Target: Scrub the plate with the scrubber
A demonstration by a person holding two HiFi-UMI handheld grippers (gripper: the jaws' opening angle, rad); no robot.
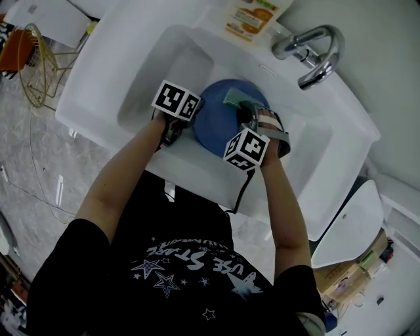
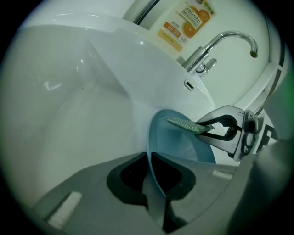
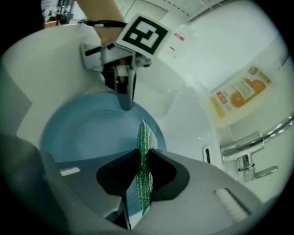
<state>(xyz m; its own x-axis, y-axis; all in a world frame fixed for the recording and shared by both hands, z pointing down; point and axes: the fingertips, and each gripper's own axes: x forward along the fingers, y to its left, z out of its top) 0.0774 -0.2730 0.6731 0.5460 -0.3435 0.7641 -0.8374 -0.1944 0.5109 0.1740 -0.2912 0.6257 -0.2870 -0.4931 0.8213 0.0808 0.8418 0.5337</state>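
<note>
A blue plate point(image 1: 216, 121) is held tilted inside the white sink point(image 1: 138, 72). My left gripper point(image 1: 172, 126) is shut on the plate's near-left rim point(image 2: 154, 172). My right gripper point(image 1: 252, 121) is shut on a thin green scrubber point(image 1: 233, 98), which lies against the plate's upper face. In the right gripper view the scrubber point(image 3: 146, 151) stands edge-on between the jaws over the plate point(image 3: 87, 133), with the left gripper point(image 3: 125, 103) clamped on the far rim. In the left gripper view the scrubber point(image 2: 183, 124) touches the plate's top edge.
A chrome tap point(image 1: 315, 52) stands at the sink's back right. An orange-labelled soap pouch point(image 1: 252, 16) leans behind the basin. A gold wire rack point(image 1: 36, 62) sits on the floor to the left. A white lid-like object point(image 1: 348, 226) lies at the right.
</note>
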